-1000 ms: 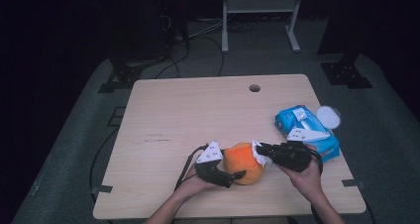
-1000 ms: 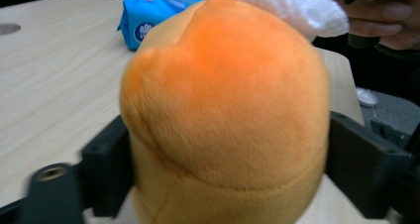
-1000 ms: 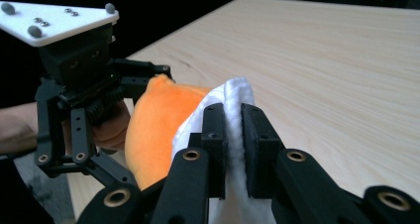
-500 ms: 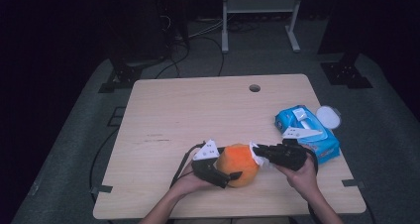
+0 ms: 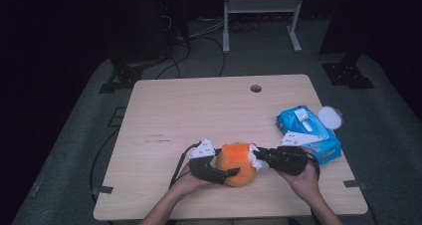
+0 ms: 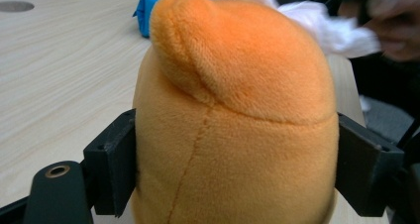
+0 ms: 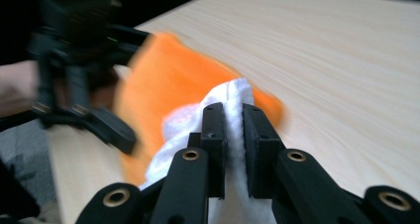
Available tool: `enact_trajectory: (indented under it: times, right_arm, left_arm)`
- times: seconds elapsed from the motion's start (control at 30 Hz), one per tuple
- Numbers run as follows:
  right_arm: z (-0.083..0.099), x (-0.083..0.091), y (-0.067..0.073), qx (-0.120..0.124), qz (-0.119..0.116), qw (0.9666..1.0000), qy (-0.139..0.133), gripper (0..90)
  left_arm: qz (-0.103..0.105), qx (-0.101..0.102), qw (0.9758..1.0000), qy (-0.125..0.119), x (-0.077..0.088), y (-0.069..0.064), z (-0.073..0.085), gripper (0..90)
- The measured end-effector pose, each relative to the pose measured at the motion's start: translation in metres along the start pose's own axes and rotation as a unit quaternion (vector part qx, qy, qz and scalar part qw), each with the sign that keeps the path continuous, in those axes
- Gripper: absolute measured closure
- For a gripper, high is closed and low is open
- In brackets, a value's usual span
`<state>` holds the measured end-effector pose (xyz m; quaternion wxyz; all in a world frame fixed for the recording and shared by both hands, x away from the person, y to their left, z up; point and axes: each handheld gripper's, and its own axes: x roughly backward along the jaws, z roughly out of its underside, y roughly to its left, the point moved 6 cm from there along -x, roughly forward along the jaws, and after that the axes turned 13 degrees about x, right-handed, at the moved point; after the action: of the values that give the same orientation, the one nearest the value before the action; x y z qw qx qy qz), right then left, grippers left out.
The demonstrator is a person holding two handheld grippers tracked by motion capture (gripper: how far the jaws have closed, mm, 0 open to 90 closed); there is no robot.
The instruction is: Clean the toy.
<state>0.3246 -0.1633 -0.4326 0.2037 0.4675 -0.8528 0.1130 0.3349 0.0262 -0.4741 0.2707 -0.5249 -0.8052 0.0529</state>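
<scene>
L hand [image 5: 191, 181] low, R hand [image 5: 303, 180] level w/ plush [image 5: 238, 163]

The table [image 5: 219, 115] is seen from a fixed high view above its near edge, faced forward and down, far enough for the dark floor beyond to be taken in. The left gripper view is carried low on the left gripper [image 6: 233, 169] and aimed level along its jaws, very close on the orange plush toy [image 6: 237, 110]. The right gripper view is carried on the right gripper [image 7: 234, 135], aimed across the tabletop; the toy and white wipe [image 7: 233, 97] are shared by all three.
</scene>
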Motion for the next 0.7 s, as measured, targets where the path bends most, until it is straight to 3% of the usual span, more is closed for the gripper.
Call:
enact_trajectory:
  times: [0.1,0.27,0.37,0.57,0.7]
  right_arm:
    - [0.007,0.002,-0.004,-0.013,0.01,0.9999,0.003,80.9]
    - [-0.009,-0.006,0.026,0.019,-0.021,0.9995,-0.014,80.2]
    - [-0.013,-0.008,0.033,0.03,-0.032,0.9989,-0.016,80.3]
    - [-0.006,-0.005,0.015,0.011,-0.023,0.9995,-0.016,79.3]
    - [0.001,0.001,-0.001,-0.031,-0.023,0.999,-0.024,80.0]
  left_arm:
    - [-0.001,0.015,0.9999,-0.006,0.0,0.003,0.0,17.7]
    - [-0.009,0.019,0.9997,-0.01,-0.001,0.001,0.0,16.7]
    - [-0.012,0.022,0.9996,-0.013,-0.001,0.001,0.001,16.7]
    - [-0.018,0.005,0.9998,-0.008,-0.004,-0.006,0.002,16.5]
    - [-0.023,-0.014,0.9996,-0.008,-0.005,-0.012,0.005,16.5]
